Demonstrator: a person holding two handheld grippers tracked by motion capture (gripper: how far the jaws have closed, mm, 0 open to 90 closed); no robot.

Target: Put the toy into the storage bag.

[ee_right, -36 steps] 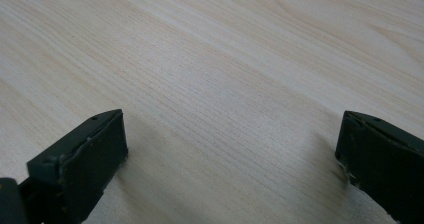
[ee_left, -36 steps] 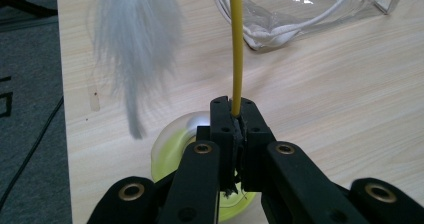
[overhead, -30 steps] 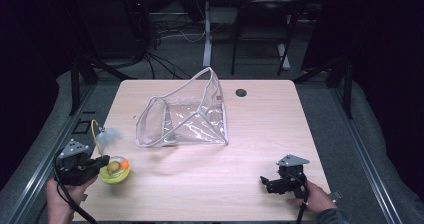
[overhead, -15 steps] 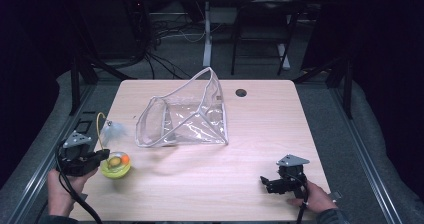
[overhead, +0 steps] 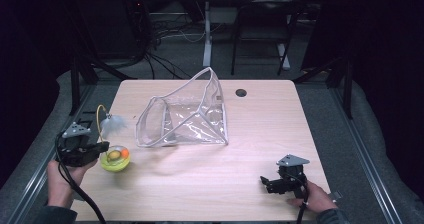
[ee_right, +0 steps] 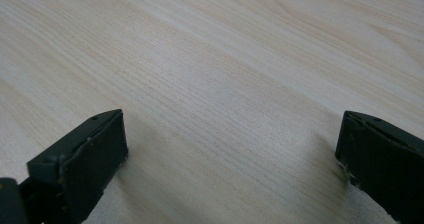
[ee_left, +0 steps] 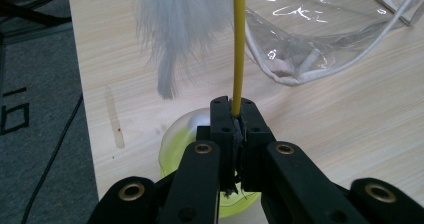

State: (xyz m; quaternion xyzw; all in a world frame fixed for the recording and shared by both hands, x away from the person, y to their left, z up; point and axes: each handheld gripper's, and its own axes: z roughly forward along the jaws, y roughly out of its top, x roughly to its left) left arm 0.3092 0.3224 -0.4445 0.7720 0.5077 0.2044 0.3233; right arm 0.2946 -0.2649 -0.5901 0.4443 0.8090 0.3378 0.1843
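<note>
Gripping the yellow-stemmed white feather toy [ee_left: 236, 44], the left gripper [ee_left: 233, 114] is clamped; next, carry it to the clear plastic pouch [overhead: 192, 115]; right gripper [ee_right: 230, 149] idles, jaws wide and empty, near the worktop's [overhead: 260, 154] front edge.

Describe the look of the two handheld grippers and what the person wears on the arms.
Both the left gripper and the right gripper are black, each topped by a grey three-cornered plate and trailing a black cable. In the left gripper view the jaws are angular black links with brass-coloured rivets. In the right gripper view the jaws end in flat dark pads. Dark sleeves cover the forearms.
</note>
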